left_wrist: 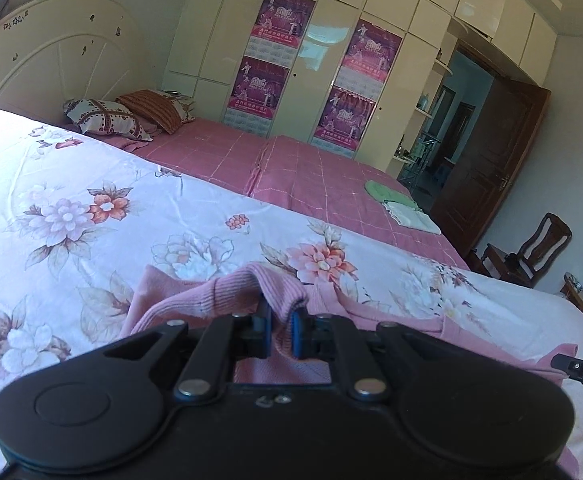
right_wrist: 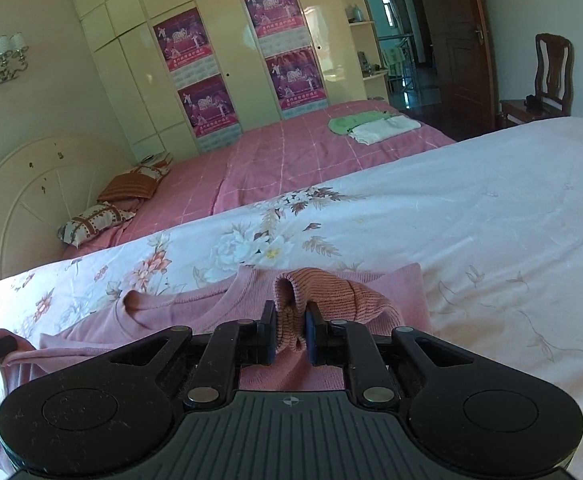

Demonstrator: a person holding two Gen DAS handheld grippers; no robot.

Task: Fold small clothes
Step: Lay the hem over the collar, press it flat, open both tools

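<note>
I find both my left claw [left_wrist: 279, 326] and right claw [right_wrist: 289, 334] clenched on the pink top's [left_wrist: 219, 292] ribbed hem over the floral bed [left_wrist: 91, 184], fold begun, unfinished; folded pieces [right_wrist: 365, 124] at one o'clock.

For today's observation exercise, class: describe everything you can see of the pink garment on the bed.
The pink garment is a small ribbed knit top with a round neckline, soft and thin by its look. It lies partly spread on the floral bedcover, rumpled rather than flat. The left gripper and the right gripper are each shut on a bunched ribbed edge, lifting those folds off the cover. Nothing else touches it.
</note>
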